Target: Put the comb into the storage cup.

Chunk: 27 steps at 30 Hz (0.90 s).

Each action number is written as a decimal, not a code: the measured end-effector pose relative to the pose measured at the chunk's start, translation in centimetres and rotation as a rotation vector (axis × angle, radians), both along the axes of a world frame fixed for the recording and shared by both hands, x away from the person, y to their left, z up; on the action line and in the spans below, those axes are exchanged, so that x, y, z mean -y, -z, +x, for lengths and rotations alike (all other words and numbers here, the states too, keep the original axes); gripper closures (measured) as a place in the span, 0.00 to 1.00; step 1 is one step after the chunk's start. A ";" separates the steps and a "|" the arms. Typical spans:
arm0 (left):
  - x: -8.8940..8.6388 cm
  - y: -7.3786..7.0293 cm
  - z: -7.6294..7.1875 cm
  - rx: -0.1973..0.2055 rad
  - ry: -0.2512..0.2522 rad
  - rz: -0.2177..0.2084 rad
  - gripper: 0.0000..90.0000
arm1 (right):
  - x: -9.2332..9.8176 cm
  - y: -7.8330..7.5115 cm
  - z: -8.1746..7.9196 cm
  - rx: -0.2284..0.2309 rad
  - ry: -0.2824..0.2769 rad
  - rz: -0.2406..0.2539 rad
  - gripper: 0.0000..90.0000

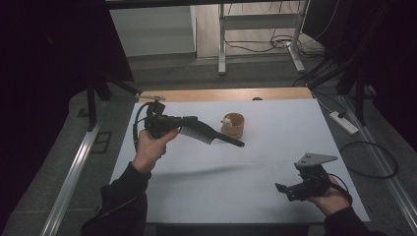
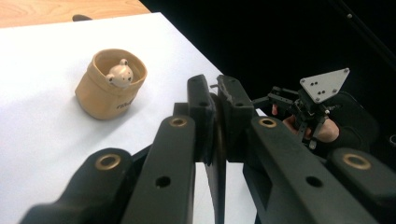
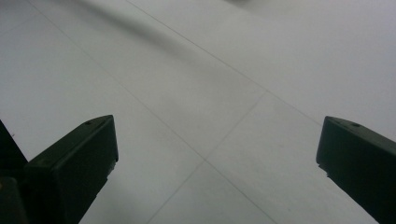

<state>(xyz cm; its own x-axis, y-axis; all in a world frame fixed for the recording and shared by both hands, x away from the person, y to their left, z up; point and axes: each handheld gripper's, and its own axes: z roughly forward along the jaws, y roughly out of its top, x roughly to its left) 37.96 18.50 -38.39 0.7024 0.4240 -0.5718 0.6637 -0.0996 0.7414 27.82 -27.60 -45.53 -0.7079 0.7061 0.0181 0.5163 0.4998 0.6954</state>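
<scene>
My left gripper (image 1: pixel 189 123) is raised over the left part of the white table (image 1: pixel 275 147) and is shut on a black comb (image 1: pixel 211 135). The comb's handle slants down to the right, in front of a tan cup (image 1: pixel 233 125). In the left gripper view the jaws (image 2: pixel 217 100) pinch the comb (image 2: pixel 215 186) edge-on. The cup (image 2: pixel 109 84), with a small pale animal figure inside, stands beyond them to the left. My right gripper (image 1: pixel 282 189) sits low at the front right, open with nothing between its jaws (image 3: pixel 217 140), and also appears far off (image 2: pixel 275 100).
A wooden strip (image 1: pixel 221 94) runs along the table's far edge. On the floor to the right lie a power strip (image 1: pixel 344 123) and cables. A metal frame (image 1: pixel 222 49) stands behind the table, and dark curtains close in both sides.
</scene>
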 end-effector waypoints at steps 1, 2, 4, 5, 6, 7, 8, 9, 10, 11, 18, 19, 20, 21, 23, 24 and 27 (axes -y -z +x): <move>-0.2 -0.2 0.1 0.004 -0.005 -0.002 0.93 | 0.3 0.0 -0.2 -0.007 0.017 -0.007 0.00; -0.2 -0.2 0.1 0.004 -0.005 -0.002 0.93 | 0.3 0.0 -0.2 -0.007 0.017 -0.007 0.00; -0.4 -0.5 0.2 0.008 -0.010 -0.004 0.93 | 0.8 0.1 -0.5 -0.023 0.040 -0.018 0.00; -0.5 -0.7 0.3 0.008 -0.010 -0.004 0.93 | 1.0 0.2 -0.6 -0.026 0.045 -0.020 0.00; -0.5 -0.7 0.3 0.008 -0.010 -0.004 0.93 | 1.1 0.2 -0.7 -0.031 0.054 -0.024 0.00; -0.5 -0.7 0.4 0.009 -0.012 -0.005 0.93 | 1.1 0.2 -0.7 -0.031 0.054 -0.024 0.00; -0.6 -0.9 0.5 0.010 -0.014 -0.004 0.93 | 1.5 0.3 -0.8 -0.035 0.070 -0.031 0.00; -0.6 -0.9 0.5 0.010 -0.014 -0.004 0.93 | 1.5 0.3 -0.8 -0.035 0.070 -0.031 0.00; -0.8 -1.0 0.6 0.010 -0.018 -0.002 0.93 | 1.8 0.3 -1.0 -0.044 0.092 -0.035 0.00; -0.8 -1.0 0.7 0.009 -0.021 -0.003 0.93 | 1.9 0.3 -1.1 -0.047 0.103 -0.035 0.00; -1.3 -1.2 1.2 0.001 -0.042 -0.007 0.93 | 2.7 0.0 -1.5 -0.055 0.157 -0.032 0.00; -1.4 -1.3 1.4 -0.003 -0.049 -0.010 0.93 | 2.8 0.0 -1.6 -0.058 0.159 -0.035 0.00; -1.5 -1.4 1.6 -0.002 -0.052 -0.008 0.93 | 2.8 0.0 -1.6 -0.058 0.165 -0.033 0.00; -1.5 -1.5 1.7 -0.001 -0.056 -0.006 0.93 | 2.9 0.0 -1.7 -0.059 0.168 -0.033 0.00; -1.5 -1.6 1.8 0.000 -0.059 -0.005 0.93 | 2.9 0.0 -1.7 -0.059 0.167 -0.035 0.00; -1.5 -1.6 1.9 0.001 -0.061 -0.003 0.93 | 3.0 -0.1 -1.8 -0.057 0.171 -0.034 0.00; -1.5 -1.9 2.3 0.001 -0.071 -0.002 0.93 | 3.1 -0.1 -1.9 -0.054 0.172 -0.033 0.00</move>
